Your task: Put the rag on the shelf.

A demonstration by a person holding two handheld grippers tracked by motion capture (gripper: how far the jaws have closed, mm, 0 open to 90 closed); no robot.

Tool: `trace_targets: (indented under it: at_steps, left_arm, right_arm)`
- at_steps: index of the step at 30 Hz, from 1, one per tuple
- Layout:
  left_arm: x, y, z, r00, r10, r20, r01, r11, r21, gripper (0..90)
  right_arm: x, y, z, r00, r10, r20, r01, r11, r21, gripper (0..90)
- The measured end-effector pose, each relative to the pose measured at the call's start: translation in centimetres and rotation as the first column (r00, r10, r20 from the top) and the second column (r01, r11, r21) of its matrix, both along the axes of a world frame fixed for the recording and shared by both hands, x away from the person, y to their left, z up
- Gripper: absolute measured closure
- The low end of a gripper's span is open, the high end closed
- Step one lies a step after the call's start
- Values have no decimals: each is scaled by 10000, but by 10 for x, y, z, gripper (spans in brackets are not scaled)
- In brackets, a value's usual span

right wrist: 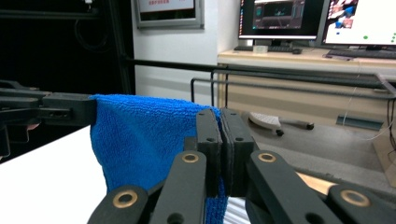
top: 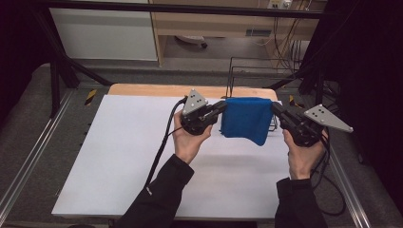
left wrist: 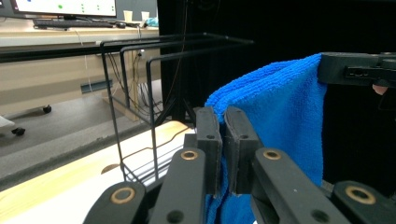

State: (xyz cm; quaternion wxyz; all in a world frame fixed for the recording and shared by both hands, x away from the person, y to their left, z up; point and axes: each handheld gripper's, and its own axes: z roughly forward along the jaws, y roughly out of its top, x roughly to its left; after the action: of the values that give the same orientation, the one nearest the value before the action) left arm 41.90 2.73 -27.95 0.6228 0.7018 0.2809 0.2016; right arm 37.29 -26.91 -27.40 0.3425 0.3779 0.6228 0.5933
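A folded blue cloth (top: pixel 247 118) hangs in the air between my two grippers, above the back of the white table top (top: pixel 142 156). My left gripper (top: pixel 222 107) is shut on the cloth's left upper corner. My right gripper (top: pixel 274 108) is shut on the right upper corner. Seen in the left gripper view, the cloth (left wrist: pixel 275 116) is pinched between the black jaws of my left gripper (left wrist: pixel 223 122), with the other gripper's jaw at its far corner. The right gripper view has the cloth (right wrist: pixel 140 135) held the same way by my right gripper (right wrist: pixel 220 122). The cloth droops lower at its right bottom corner.
A black wire rack (top: pixel 249 71) stands just behind the cloth at the table's back edge; its bars (left wrist: pixel 140 84) rise close by. The wooden table edge (top: pixel 142 89) runs along the back. Metal rails flank the table. Desks with monitors (right wrist: pixel 280 18) stand farther off.
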Motion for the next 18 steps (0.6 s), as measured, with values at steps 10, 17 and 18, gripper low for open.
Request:
trace_targets:
  at_steps: [10, 17, 18]
  left_arm:
    - [10, -9, 17, 9996, -4, 287, 14, 9994, -338, 855]
    - [17, -15, 35, 9981, 64, 618, -25, 9981, -620, 855]
    - [18, -16, 38, 9978, 85, 664, -43, 9980, -630, 854]
  right_arm:
    - [8, -6, 18, 9989, -225, 410, 218, 9996, 177, 881]
    - [13, -10, 35, 9956, -392, 855, 374, 9990, 224, 881]
    - [14, -11, 37, 9953, -401, 880, 383, 9990, 223, 881]
